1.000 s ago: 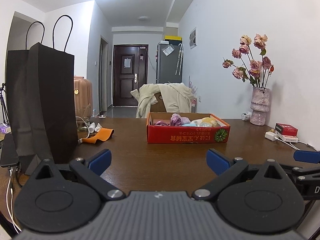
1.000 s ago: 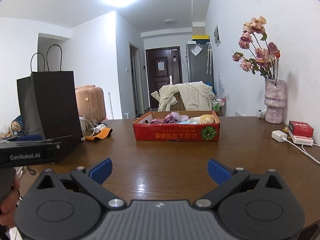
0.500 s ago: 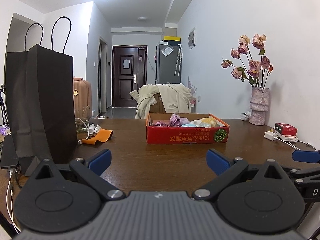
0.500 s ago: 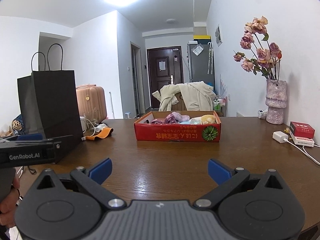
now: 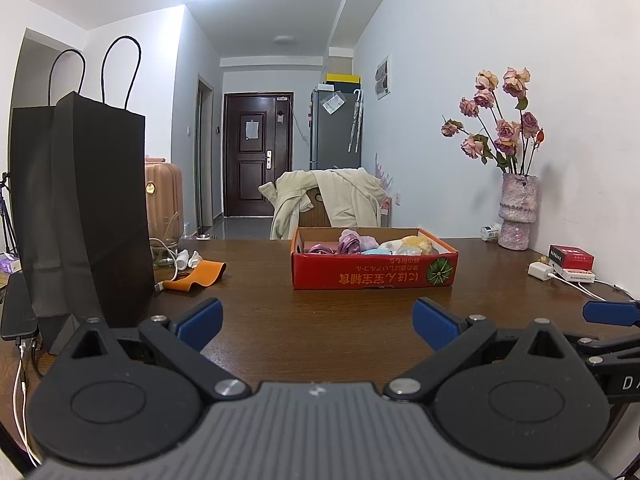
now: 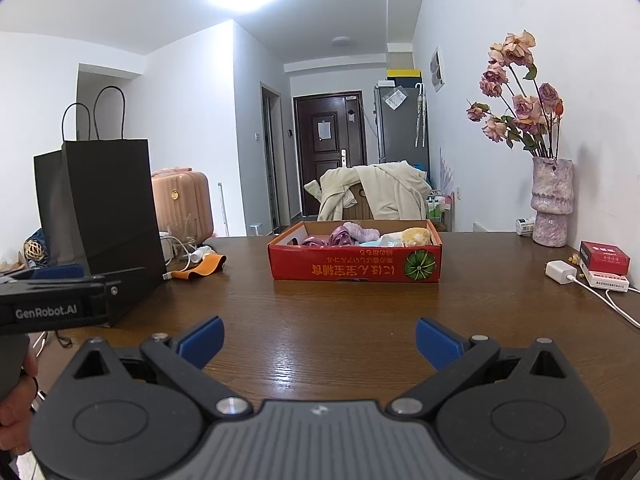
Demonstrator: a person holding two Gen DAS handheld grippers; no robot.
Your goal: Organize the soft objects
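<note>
A red cardboard box (image 5: 374, 274) stands in the middle of the brown table (image 5: 320, 320), also in the right wrist view (image 6: 355, 266). It holds soft items: purple cloth (image 5: 349, 241), a pale blue piece and a yellow plush (image 5: 418, 243). My left gripper (image 5: 318, 322) is open and empty, low over the near table, well short of the box. My right gripper (image 6: 319, 340) is open and empty, also short of the box. The right gripper's blue fingertip (image 5: 610, 313) shows at the left view's right edge.
A tall black paper bag (image 5: 86, 208) stands at the left. An orange cloth (image 5: 198, 274) and white cables lie beside it. A vase of dried roses (image 5: 516, 216), a red carton (image 5: 571, 257) and a white charger (image 5: 540, 270) sit at the right. A chair with a cream coat stands behind.
Both grippers have drifted slightly; the view shifts a little. Jaws stay open and nothing on the table has moved.
</note>
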